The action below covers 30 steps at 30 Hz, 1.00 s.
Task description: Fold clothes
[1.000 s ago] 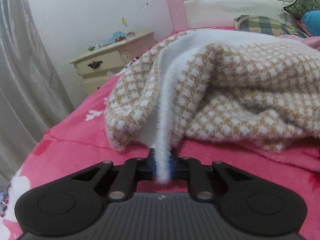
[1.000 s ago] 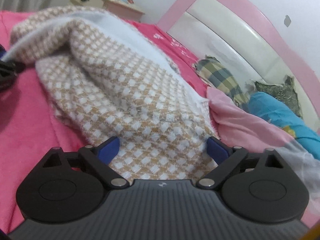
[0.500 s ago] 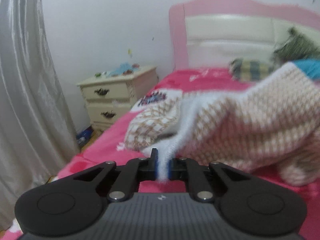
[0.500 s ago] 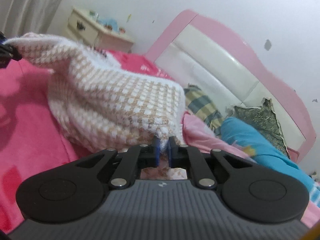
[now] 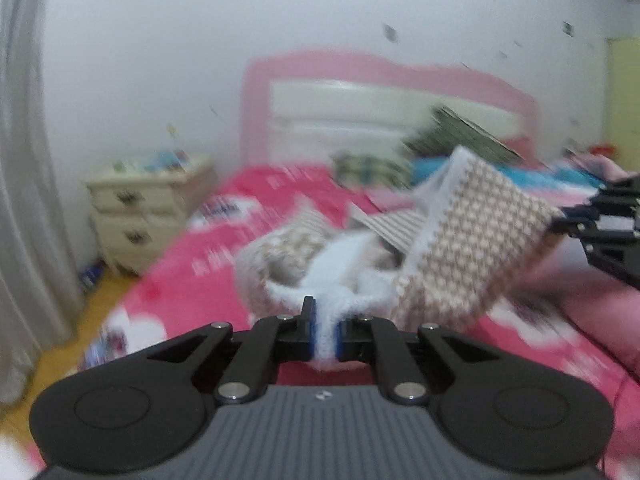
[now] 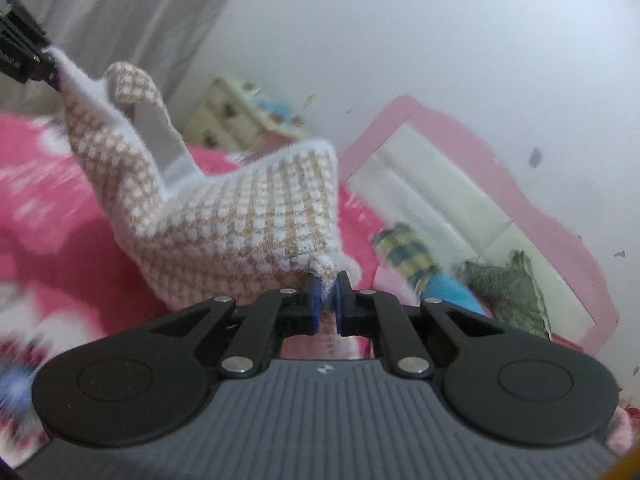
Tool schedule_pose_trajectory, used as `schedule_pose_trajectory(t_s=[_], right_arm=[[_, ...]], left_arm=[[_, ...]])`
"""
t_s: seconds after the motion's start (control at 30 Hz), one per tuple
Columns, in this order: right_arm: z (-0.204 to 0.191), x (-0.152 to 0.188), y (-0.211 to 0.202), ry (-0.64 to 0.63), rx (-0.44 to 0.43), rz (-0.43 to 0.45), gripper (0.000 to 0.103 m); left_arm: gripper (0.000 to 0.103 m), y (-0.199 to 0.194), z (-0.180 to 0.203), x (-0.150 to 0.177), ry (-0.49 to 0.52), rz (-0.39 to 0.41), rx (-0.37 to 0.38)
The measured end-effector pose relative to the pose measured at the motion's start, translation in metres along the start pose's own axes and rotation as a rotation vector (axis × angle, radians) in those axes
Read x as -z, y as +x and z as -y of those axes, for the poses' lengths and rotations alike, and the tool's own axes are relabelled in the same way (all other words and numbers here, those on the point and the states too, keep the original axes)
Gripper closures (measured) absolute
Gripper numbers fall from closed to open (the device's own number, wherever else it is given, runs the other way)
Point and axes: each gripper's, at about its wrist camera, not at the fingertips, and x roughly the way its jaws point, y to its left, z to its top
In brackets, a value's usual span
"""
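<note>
Left gripper [image 5: 324,330]: clamped on the sweater's [image 5: 476,236] fuzzy white edge, low centre.
Right gripper [image 6: 327,304]: pinching a knit corner, lower middle.
Sweater: hanging between the 2 grippers, above the bed [image 5: 200,264], mid-frame.
Risk: thin fuzzy trim could slide from the pads if the 2 pull apart too hard; a sagging middle could fold crooked.
Texture: soft, floppy tan-and-white check knit; plush pink cover.

Tan-and-white checked knit garment [image 6: 248,216] — lifted, sagging.
Stretched from upper left to lower centre of the right-wrist frame, fuzzy white edging showing, above pink bedding.
</note>
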Motion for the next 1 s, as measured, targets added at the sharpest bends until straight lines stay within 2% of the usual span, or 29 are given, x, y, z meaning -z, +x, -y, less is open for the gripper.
schedule_pose_trajectory(t_s=[0.07,0.17,0.27,0.33,0.37,0.43,0.5,0.57,0.7,0.8,0.87,0.9,0.93,0.97,1.0], right_arm=[[-0.013,0.018,-0.034,-0.011,-0.051,-0.091,0.098],[-0.043,0.074,-0.074,0.025,-0.171,-0.294,0.096],[-0.081,0.142,-0.108,0.099,-0.233,-0.481,0.094],[-0.092,0.176,-0.12,0.179,-0.227,-0.578,0.094],[-0.094,0.185,-0.125,0.23,-0.212,-0.594,0.093],[-0.085,0.183,-0.129,0.335,-0.19,-0.553,0.088],[-0.075,0.174,-0.13,0.429,-0.175,-0.485,0.065],[-0.069,0.154,-0.121,0.467,-0.176,-0.392,0.049],[-0.05,0.115,-0.077,0.52,-0.233,-0.244,0.039],[-0.032,0.09,-0.039,0.612,-0.272,-0.187,0.031],[-0.029,0.082,-0.016,0.655,-0.318,-0.192,0.025],[-0.031,0.081,-0.003,0.649,-0.335,-0.217,0.025],[-0.036,0.082,0.008,0.623,-0.335,-0.255,0.025],[-0.044,0.085,0.018,0.585,-0.329,-0.305,0.031],[-0.049,0.09,0.024,0.555,-0.326,-0.351,0.059]], left_arm=[[0.093,-0.021,0.005,0.03,0.039,-0.102,0.1],[0.084,-0.03,0.01,0.08,0.062,-0.285,0.238],[0.079,-0.03,0.013,0.122,0.078,-0.399,0.256],[0.067,-0.03,0.012,0.134,0.086,-0.43,0.26],[0.062,-0.028,0.011,0.134,0.09,-0.427,0.256],[0.051,-0.027,0.015,0.132,0.107,-0.399,0.251],[0.044,-0.023,0.026,0.127,0.131,-0.352,0.252],[0.037,-0.012,0.032,0.122,0.14,-0.314,0.258],[0.033,0.027,0.061,0.123,0.194,-0.331,0.264],[0.031,0.052,0.084,0.131,0.259,-0.351,0.268],[0.031,0.065,0.096,0.14,0.292,-0.35,0.239],[0.032,0.07,0.1,0.144,0.3,-0.349,0.227],[0.038,0.075,0.103,0.149,0.304,-0.347,0.217],[0.047,0.078,0.106,0.154,0.307,-0.351,0.208],[0.071,0.079,0.109,0.158,0.311,-0.362,0.207]])
